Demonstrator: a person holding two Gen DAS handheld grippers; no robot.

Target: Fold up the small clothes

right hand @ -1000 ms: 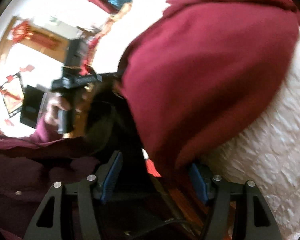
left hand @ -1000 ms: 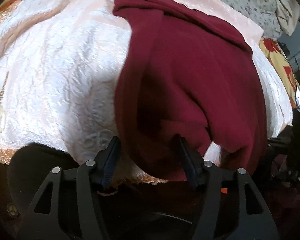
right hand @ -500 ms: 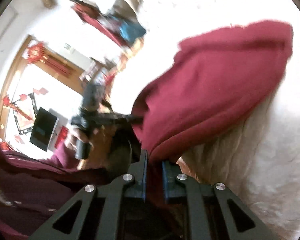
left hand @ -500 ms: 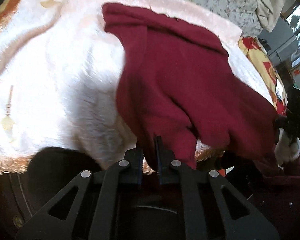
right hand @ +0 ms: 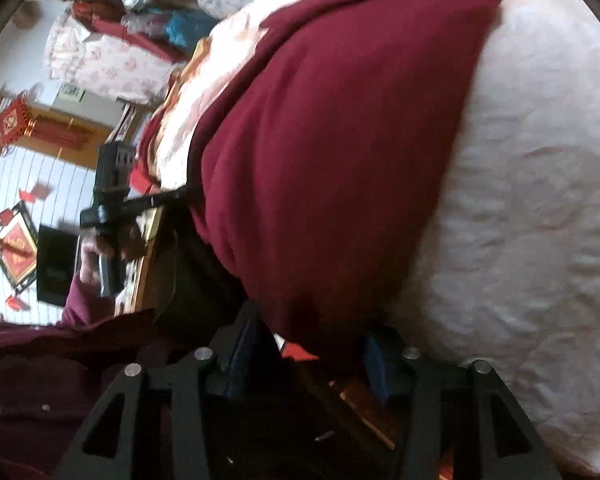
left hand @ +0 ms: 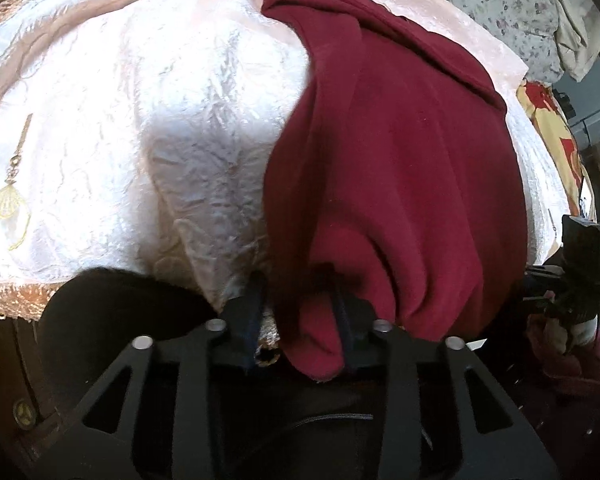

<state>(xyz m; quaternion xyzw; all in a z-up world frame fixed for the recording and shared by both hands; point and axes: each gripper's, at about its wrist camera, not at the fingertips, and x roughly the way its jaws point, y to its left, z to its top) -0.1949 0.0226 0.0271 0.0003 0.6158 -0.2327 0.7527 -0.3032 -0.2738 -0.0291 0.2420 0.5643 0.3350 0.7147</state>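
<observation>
Lying across the near edge of the pale pink-and-white embossed bedspread (left hand: 140,140), with its lower hem hanging over that edge: the dark red knit garment (left hand: 400,160). Standing apart around a hanging fold of it, jaws having just been opening, pads not pressing: the left gripper (left hand: 298,312). Likewise parted about the hem, just opened: the right gripper (right hand: 312,354).

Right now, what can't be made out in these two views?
- Left wrist: the near hem of the maroon garment hangs past the bed edge behind the left tongs; grip unclear.
- Right wrist: blurred; the garment hides the bed edge near the right tongs.
- Garment type: bunched, unreadable.
</observation>
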